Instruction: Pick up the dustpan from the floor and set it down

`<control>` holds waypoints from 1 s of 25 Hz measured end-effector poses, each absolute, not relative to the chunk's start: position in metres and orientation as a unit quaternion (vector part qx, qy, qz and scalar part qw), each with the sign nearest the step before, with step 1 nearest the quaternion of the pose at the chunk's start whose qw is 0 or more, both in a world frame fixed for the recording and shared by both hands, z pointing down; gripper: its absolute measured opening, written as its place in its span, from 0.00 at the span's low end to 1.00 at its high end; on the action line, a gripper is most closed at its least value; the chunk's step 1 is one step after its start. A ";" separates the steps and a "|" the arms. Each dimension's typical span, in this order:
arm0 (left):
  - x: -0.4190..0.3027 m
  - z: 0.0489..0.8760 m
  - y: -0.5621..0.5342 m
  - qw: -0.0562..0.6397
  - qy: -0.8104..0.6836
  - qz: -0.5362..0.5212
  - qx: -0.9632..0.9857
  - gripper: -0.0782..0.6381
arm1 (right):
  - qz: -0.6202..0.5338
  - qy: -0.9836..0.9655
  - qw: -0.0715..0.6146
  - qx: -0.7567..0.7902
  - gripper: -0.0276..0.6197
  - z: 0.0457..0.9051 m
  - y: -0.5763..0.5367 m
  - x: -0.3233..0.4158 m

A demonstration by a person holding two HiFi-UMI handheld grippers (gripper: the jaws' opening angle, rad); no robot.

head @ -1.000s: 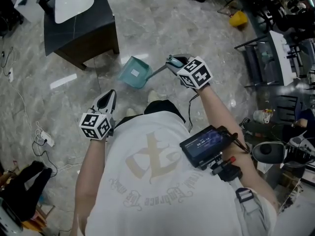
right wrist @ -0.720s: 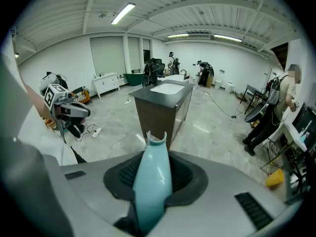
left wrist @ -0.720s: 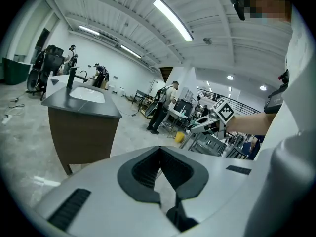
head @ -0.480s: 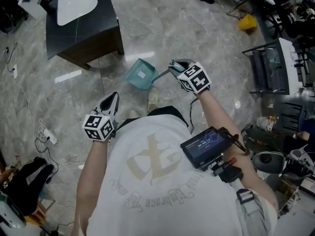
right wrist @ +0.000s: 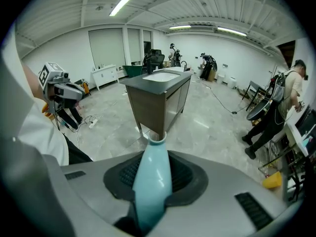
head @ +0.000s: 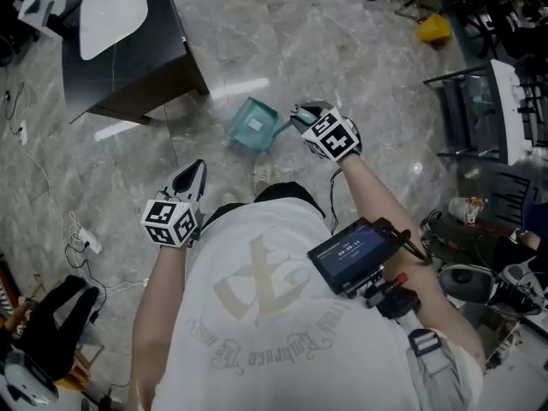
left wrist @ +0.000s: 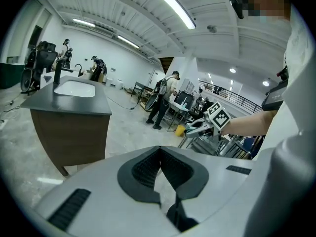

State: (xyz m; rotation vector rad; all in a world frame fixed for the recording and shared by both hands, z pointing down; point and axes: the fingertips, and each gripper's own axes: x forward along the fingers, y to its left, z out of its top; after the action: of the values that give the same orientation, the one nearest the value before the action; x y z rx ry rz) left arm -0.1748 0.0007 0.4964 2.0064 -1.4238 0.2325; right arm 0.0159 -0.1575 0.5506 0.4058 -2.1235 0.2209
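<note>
The teal dustpan (head: pixel 254 125) hangs in front of the person over the grey marble floor, its pan tilted toward the dark cabinet. Whether it touches the floor I cannot tell. My right gripper (head: pixel 301 114) is shut on its handle; in the right gripper view the pale teal handle (right wrist: pixel 152 181) runs up between the pads, and the pan itself is hidden there. My left gripper (head: pixel 190 174) is held out at the person's left side, shut with nothing in it; its pads (left wrist: pixel 143 169) meet at the tips.
A dark cabinet with a white sink (head: pixel 111 50) stands at the far left of the dustpan. Metal racks (head: pixel 479 101) and a yellow object (head: pixel 434 28) are at the right. Cables and a power strip (head: pixel 86 242) lie at the left. A shoe (head: pixel 262 175) is just behind the dustpan.
The right gripper has carried the dustpan a little to the right and lower, nearer the floor. The left gripper has shifted slightly and stays shut and empty.
</note>
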 end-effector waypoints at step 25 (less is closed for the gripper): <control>-0.125 0.522 -0.068 0.374 -0.516 0.134 0.759 0.12 | 0.149 -0.837 0.468 0.242 0.20 0.644 -0.265 0.073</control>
State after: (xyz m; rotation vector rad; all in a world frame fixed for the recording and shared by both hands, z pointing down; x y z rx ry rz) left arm -0.1254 -0.0683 0.5223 1.9448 -1.3208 0.3433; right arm 0.0727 -0.2647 0.6444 0.5943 -2.0519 0.3656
